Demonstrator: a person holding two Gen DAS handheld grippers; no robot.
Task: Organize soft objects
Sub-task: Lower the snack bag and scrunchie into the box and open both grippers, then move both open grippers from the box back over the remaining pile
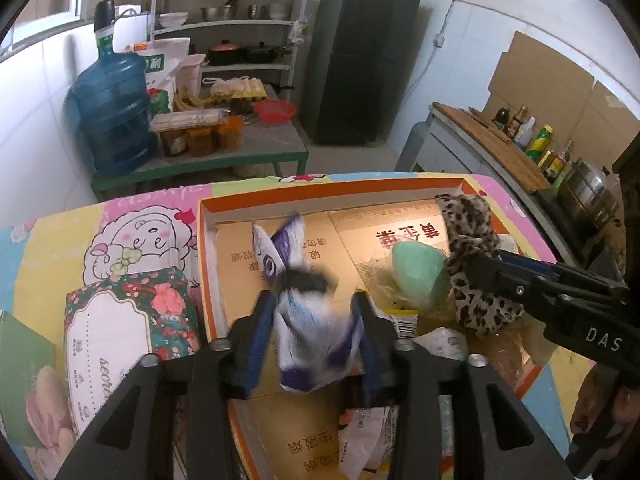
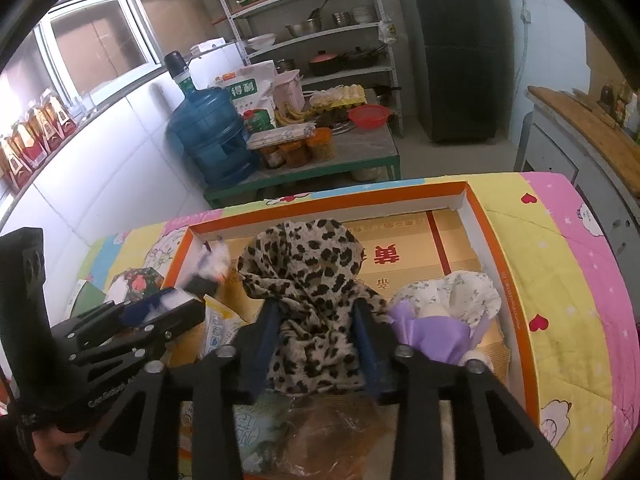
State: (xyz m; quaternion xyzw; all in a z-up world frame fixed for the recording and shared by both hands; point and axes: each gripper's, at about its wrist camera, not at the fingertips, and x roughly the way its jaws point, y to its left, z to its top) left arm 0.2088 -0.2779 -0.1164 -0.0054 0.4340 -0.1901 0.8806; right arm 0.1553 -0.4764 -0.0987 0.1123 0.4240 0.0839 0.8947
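Note:
An orange-rimmed cardboard box [image 1: 332, 192] lies on the cartoon-print blanket. My left gripper [image 1: 312, 300] hangs over the box's left part, jaws apart, with a blurred white-and-purple soft packet [image 1: 312, 336] loose between the fingers. A mint-green soft lump [image 1: 418, 272] lies to its right. My right gripper [image 2: 318, 308] stands open around a leopard-print cloth [image 2: 304, 264] that slumps inside the box [image 2: 332, 200]; its pads flank the cloth without squeezing it. A bundle of purple and white floral fabric [image 2: 448, 308] sits just right of it. Each gripper shows in the other's view: the left [image 2: 176, 304], the right [image 1: 492, 264].
A floral tissue pack [image 1: 120, 320] and a green packet [image 1: 28, 380] lie on the blanket left of the box. Crinkled plastic wrappers [image 2: 320, 432] fill the box's near end. Behind stand a low table with a blue water jug [image 1: 112, 108], shelves and a dark fridge [image 1: 360, 52].

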